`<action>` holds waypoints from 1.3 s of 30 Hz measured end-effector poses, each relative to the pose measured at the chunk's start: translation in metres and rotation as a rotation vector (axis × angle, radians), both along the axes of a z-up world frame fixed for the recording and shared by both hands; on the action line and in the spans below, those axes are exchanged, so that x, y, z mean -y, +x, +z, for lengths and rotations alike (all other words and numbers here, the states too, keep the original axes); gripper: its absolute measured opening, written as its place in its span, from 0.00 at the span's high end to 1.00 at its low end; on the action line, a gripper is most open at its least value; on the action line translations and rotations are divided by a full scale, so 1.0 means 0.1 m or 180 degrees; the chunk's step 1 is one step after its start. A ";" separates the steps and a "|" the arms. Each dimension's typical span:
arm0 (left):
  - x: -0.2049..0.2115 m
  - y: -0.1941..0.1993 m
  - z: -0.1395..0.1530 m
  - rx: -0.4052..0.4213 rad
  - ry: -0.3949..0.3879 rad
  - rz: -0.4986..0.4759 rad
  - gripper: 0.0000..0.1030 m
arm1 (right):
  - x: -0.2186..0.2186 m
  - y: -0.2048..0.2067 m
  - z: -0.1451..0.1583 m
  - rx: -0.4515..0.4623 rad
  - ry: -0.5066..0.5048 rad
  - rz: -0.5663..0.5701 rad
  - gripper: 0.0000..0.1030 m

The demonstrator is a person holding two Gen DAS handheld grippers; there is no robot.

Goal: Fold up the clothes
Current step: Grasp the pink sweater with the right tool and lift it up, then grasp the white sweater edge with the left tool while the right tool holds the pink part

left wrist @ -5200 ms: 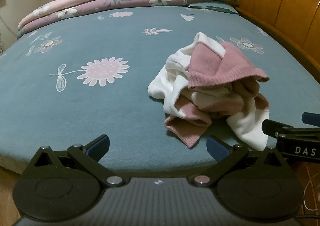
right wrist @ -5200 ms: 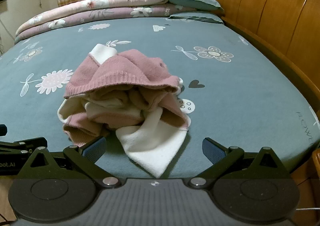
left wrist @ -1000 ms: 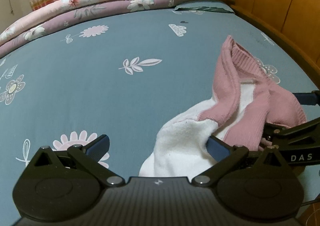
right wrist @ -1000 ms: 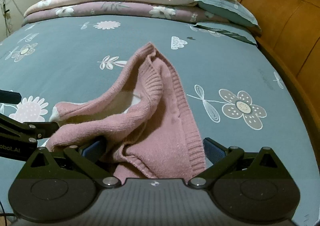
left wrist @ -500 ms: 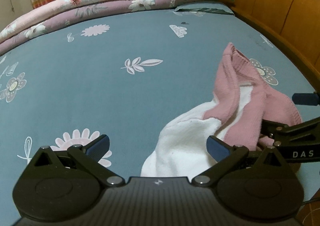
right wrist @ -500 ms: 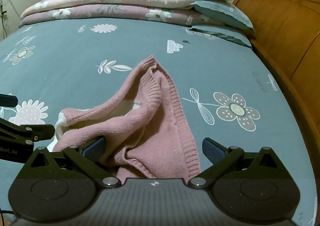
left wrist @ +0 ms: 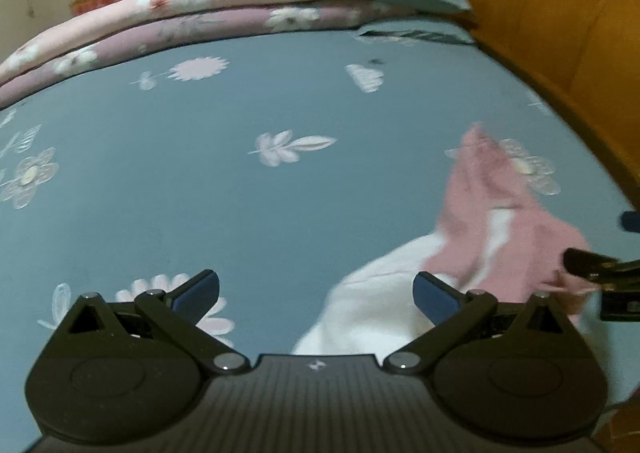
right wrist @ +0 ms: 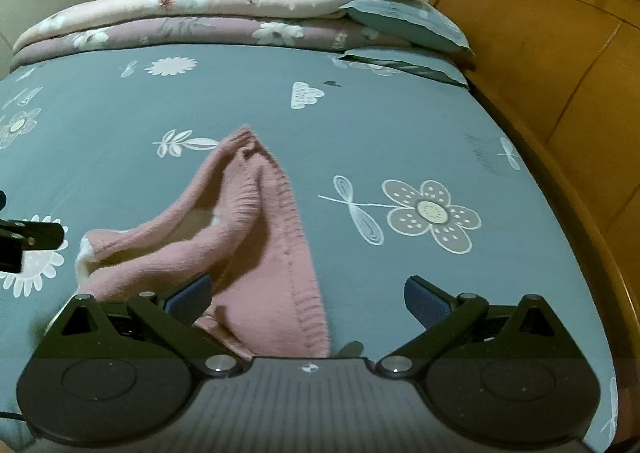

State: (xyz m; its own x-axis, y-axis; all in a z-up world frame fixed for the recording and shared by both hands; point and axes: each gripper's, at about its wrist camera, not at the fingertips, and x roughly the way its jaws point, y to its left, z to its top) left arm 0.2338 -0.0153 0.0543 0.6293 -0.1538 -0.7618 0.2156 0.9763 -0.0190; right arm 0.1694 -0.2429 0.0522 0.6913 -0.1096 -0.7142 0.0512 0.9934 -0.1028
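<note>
Both tongs are wide open here, nothing pinched in either: the left tongs (left wrist: 316,291) hang over the near edge of the bed with the white part of the sweater just by their right finger, and the right tongs (right wrist: 308,295) sit low over the pink knit, its left finger close against the fabric, though I cannot tell if it touches. The pink and white sweater (right wrist: 256,237) lies on the blue flowered bedsheet (right wrist: 400,133), on the near side of the bed, drawn out into a long ridge that points away toward the folded quilts (right wrist: 224,9); its ribbed hem runs along the right flank and a sliver of white lining peeps from the hollow. This looks like the spreading-out stage, well before any fold: the garment is bunched and peaked, not flat. The next move probably calls for each pair of tongs to find a separate edge or corner, close on a single layer, and pull apart so the body lies smooth. Beyond the sweater, by the quilts, two pillows (right wrist: 404,25) rest against the wooden headboard (right wrist: 560,53).
</note>
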 end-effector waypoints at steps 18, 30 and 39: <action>0.52 0.17 -0.52 0.0018 0.0422 -0.0715 0.01 | 0.71 -0.24 -0.35 -0.0138 0.0398 -0.0129 0.00; 0.68 0.22 -0.36 0.0061 0.0722 -0.0593 0.64 | 0.87 -0.19 -0.57 -0.0199 0.0616 0.0209 0.00; 0.69 0.25 -0.36 -0.0045 0.0755 -0.0499 0.86 | 0.99 -0.25 -0.54 -0.0133 0.0782 0.0450 0.00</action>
